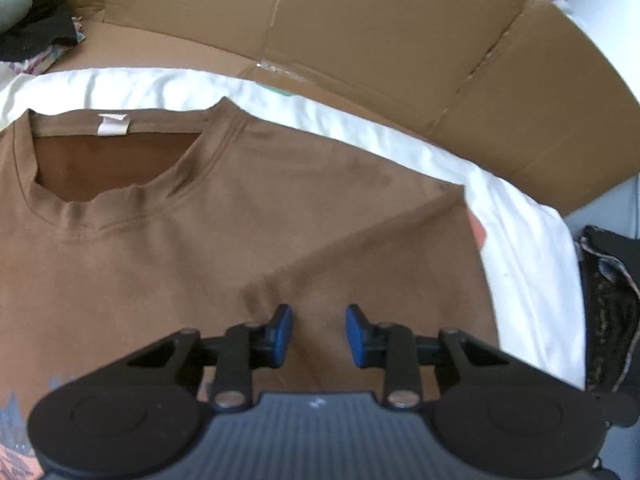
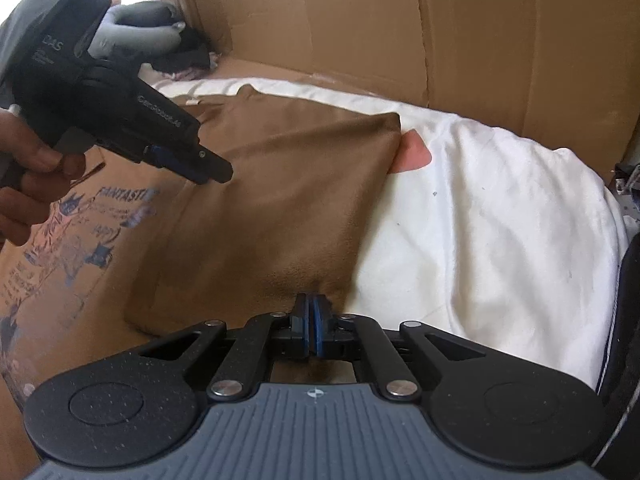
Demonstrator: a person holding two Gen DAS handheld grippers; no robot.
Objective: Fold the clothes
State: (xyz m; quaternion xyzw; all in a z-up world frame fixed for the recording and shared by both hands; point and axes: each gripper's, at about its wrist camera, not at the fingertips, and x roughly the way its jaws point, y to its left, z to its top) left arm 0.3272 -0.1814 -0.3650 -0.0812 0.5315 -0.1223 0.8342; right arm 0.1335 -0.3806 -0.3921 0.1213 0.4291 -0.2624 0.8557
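- Right gripper (image 2: 311, 320): nearest in its own view. The jaws are pressed together with the brown fabric puckering right at the tips; a pinch on the near edge of the folded flap appears to be made, though the cloth between the pads is barely visible. Judgement: this hold serves to drag or lift the flap for the next fold.
- Left gripper (image 1: 319, 334): the jaws stand narrowly apart, with nothing between them. In the right view it is held by a hand (image 2: 28, 184) and points down over the shirt without a grip. Judgement: it is placed to take a second hold or to steady the cloth.
- Shirt (image 1: 224, 220): brown, lying flat on the sheet, collar and white label (image 1: 114, 125) towards the far side. Its right side is already folded in over the body, giving a straight outer edge. A printed graphic (image 2: 80, 220) shows on the front. Judgement: folding is under way, not finished.
- A small pink patch (image 2: 414, 154) shows beyond the flap's far corner; what it is cannot be told.
- Sheet (image 2: 500, 220): white, rumpled, serving as the work surface.
- Cardboard (image 1: 400, 40): flattened panels standing behind the sheet.
- Pile (image 2: 168, 40): dark and grey items at the far left, well apart from the shirt.
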